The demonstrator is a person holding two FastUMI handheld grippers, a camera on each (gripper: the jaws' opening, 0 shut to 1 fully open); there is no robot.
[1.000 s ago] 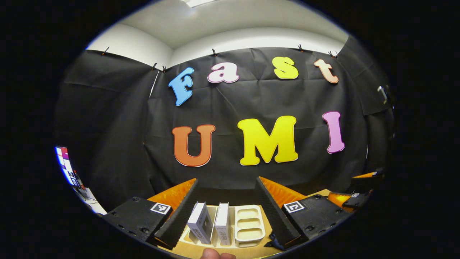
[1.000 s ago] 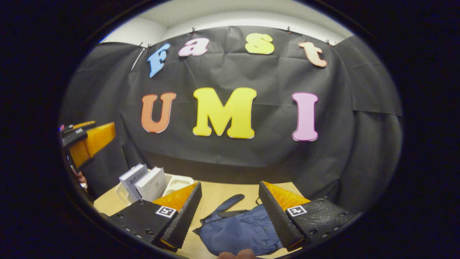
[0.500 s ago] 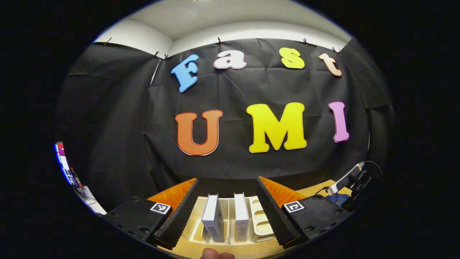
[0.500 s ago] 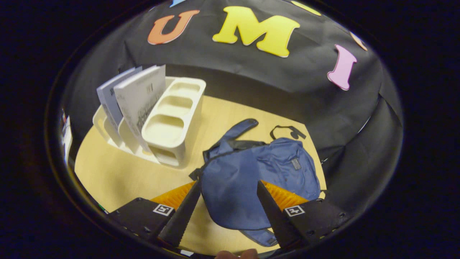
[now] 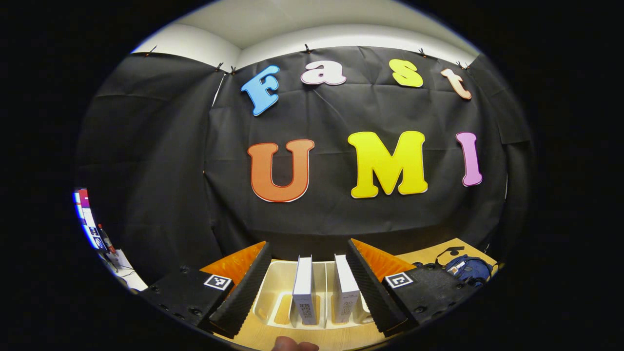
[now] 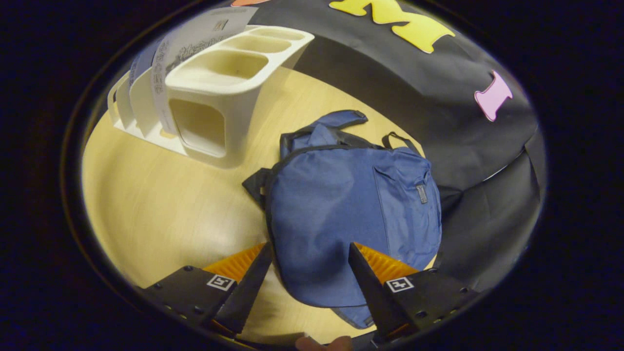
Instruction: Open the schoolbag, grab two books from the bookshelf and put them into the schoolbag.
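Right gripper (image 6: 308, 278) has dropped over the schoolbag (image 6: 341, 214), fingers spread; left gripper (image 5: 308, 285), fingers spread, faces two upright books (image 5: 303, 290).

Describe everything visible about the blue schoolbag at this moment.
The blue fabric schoolbag lies flat on the light wooden table, right of the cream plastic bookshelf. It looks soft and limp, with dark straps at its top and left edge, a front pocket with a small tag, and no visible opening. The right claw hovers open over its lower end.
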